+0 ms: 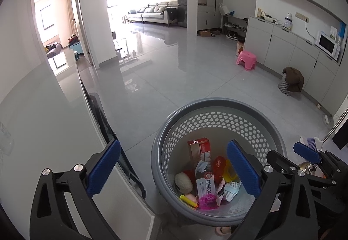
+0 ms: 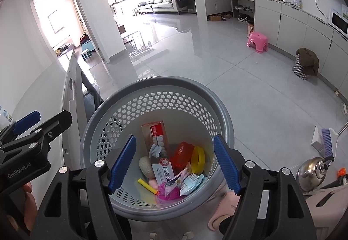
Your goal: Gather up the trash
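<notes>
A grey perforated waste basket stands on the floor below both grippers. Inside lie a toothpaste box, a red wrapper, a yellow ring, a pale blue packet, a pink mesh item and a beige sponge. My left gripper is open and empty, over the basket's left rim and the table edge. My right gripper is open and empty, directly above the basket. The right gripper also shows in the left wrist view.
A white table edge runs along the left. A kettle and a brush with dustpan are at the right. A pink stool, a covered checked basket and cabinets stand farther off.
</notes>
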